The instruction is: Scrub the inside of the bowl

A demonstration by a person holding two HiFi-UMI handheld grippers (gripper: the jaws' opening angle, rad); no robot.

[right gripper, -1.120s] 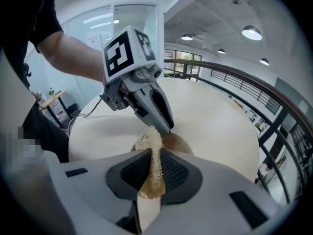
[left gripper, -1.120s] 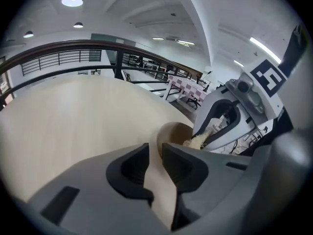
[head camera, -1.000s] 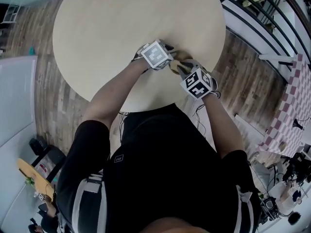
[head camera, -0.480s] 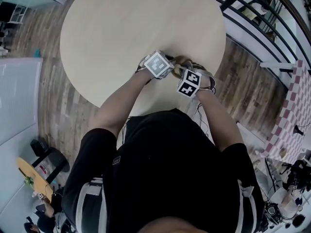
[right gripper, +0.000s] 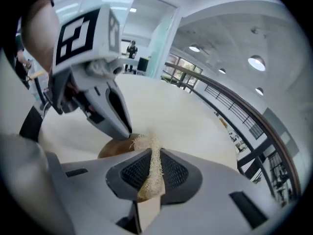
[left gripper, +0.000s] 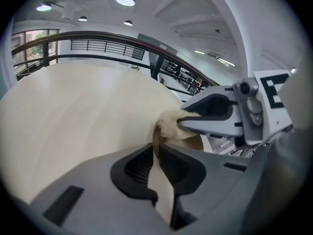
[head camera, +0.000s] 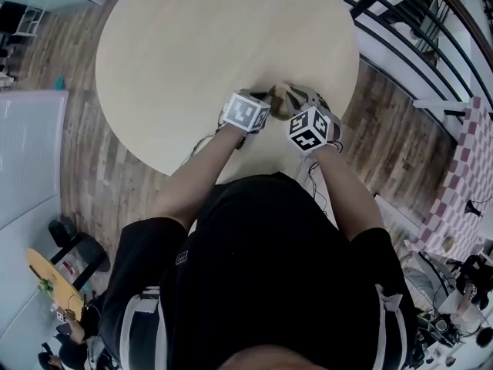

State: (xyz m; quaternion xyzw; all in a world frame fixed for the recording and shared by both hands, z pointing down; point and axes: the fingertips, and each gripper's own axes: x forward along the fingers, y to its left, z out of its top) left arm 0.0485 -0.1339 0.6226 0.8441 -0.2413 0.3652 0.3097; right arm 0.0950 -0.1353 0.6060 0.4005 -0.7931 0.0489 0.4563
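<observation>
While L gripper (left gripper: pixel 156 153), jaws just closed, pinches the bowl (left gripper: pixel 194 142) by its rim, R gripper (right gripper: pixel 146 153) is clamped tight on a loofah scrubber (right gripper: pixel 154 168). Bowl rests on round table (head camera: pixel 216 45), at the table's edge nearest the person, w/ scrubber tip inside.

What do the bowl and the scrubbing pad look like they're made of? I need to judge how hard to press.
The bowl looks like wood or bamboo: matte warm brown with a thin rim. No grain is clear, so brown plastic stays possible. The scrubbing pad looks like loofah or a similar plant fibre: pale straw colour, with coarse open strands fraying at its edge.
</observation>
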